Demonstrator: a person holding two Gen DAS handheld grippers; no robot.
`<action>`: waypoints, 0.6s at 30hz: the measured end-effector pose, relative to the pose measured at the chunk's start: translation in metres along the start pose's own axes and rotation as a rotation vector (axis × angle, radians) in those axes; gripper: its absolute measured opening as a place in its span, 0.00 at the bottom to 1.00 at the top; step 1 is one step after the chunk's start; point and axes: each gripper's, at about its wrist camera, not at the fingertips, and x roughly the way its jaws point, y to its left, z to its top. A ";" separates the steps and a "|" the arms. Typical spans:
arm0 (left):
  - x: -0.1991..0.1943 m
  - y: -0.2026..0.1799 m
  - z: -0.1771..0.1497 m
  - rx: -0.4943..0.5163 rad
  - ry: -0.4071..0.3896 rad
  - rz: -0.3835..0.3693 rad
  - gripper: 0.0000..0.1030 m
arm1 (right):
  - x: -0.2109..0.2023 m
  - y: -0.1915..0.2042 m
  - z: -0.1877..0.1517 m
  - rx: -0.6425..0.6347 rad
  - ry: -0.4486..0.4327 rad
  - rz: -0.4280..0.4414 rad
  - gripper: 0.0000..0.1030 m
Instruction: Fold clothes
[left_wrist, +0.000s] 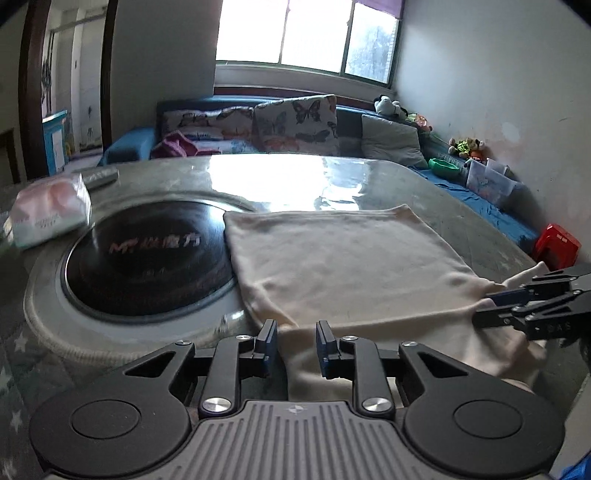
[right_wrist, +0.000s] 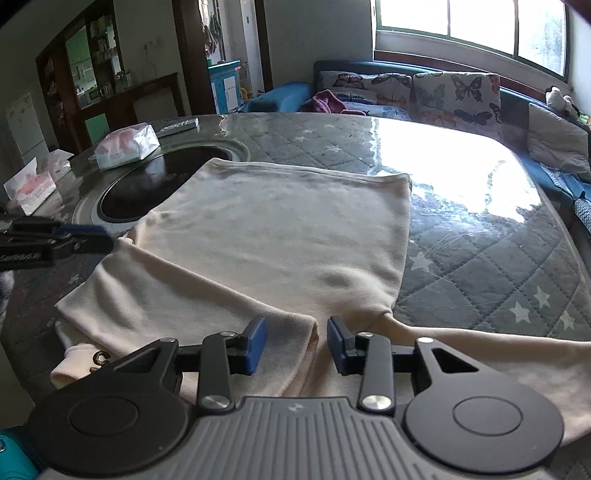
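A cream garment (left_wrist: 343, 266) lies spread flat on the table, its body smooth and a sleeve folded across the near part (right_wrist: 207, 295). My left gripper (left_wrist: 295, 339) is open with its jaws apart over the garment's near left edge. My right gripper (right_wrist: 295, 339) is open over the near end of the folded sleeve, close above the cloth. The right gripper also shows in the left wrist view (left_wrist: 532, 306) at the garment's right corner, and the left gripper shows at the left edge of the right wrist view (right_wrist: 55, 240).
The table (right_wrist: 480, 251) has a quilted star cover under clear plastic and a black round cooktop (left_wrist: 147, 254) inset at left. Tissue packs (left_wrist: 48, 210) lie near it. A sofa with butterfly cushions (left_wrist: 295, 122) stands behind, and a red stool (left_wrist: 557, 243) at right.
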 end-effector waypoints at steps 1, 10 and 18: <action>0.004 0.000 0.001 0.004 0.007 -0.001 0.27 | 0.000 0.000 0.000 -0.001 0.002 -0.001 0.34; 0.012 0.003 -0.001 0.059 -0.004 -0.036 0.26 | 0.001 -0.001 0.001 -0.009 0.011 0.002 0.33; 0.021 0.003 0.001 0.126 0.026 -0.062 0.25 | 0.003 -0.001 0.002 -0.007 0.014 0.005 0.34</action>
